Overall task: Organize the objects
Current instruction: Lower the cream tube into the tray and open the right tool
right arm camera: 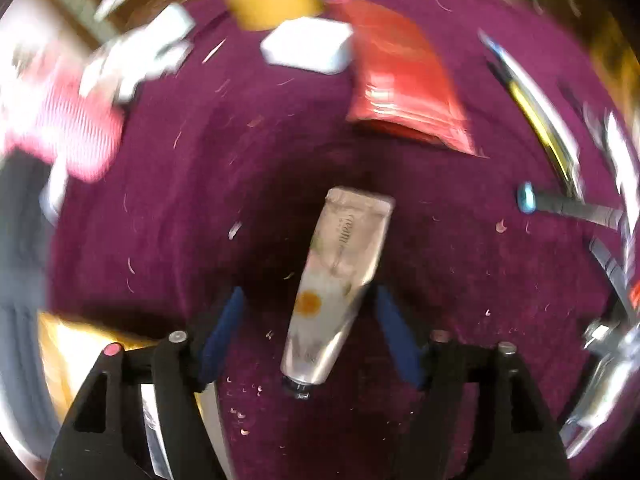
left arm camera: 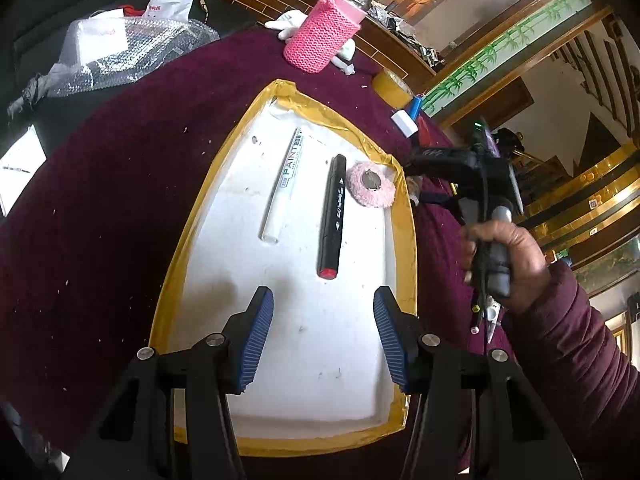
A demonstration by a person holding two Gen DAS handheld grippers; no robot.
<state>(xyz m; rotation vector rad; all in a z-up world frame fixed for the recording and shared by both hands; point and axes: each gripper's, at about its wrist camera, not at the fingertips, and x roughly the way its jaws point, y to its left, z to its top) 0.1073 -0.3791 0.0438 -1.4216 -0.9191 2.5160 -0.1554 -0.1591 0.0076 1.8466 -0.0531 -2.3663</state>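
In the left wrist view, the left gripper [left arm camera: 323, 340] is held with its blue-padded fingers [left arm camera: 258, 338] spread apart and nothing between them, above the near end of a white foam tray [left arm camera: 280, 360] edged with yellow tape. Farther along the tray, a black marker [left arm camera: 331, 217] with a red end cap is seen lying lengthwise, and just to its left, apart from it, a white paint pen [left arm camera: 282, 186]. A round pink fluffy pad [left arm camera: 370, 185] is found beside the far end of the marker, near the tray's right rim. To the right, off the tray, the person's right hand [left arm camera: 506, 258] is wrapped around the handle of the other gripper. Beyond the tray, on the maroon cloth [left arm camera: 120, 180], a pink knitted cup sleeve [left arm camera: 322, 34] and a roll of yellow tape [left arm camera: 392, 86] are seen.

The right wrist view is blurred. The right gripper [right arm camera: 306, 332] is shown with its fingers apart, and a cream tube [right arm camera: 338, 280] lies on the cloth between them, cap end nearest; whether the right-hand pad touches it cannot be told. Farther off, a red packet [right arm camera: 404, 80] and a white block [right arm camera: 308, 50] lie on the cloth.
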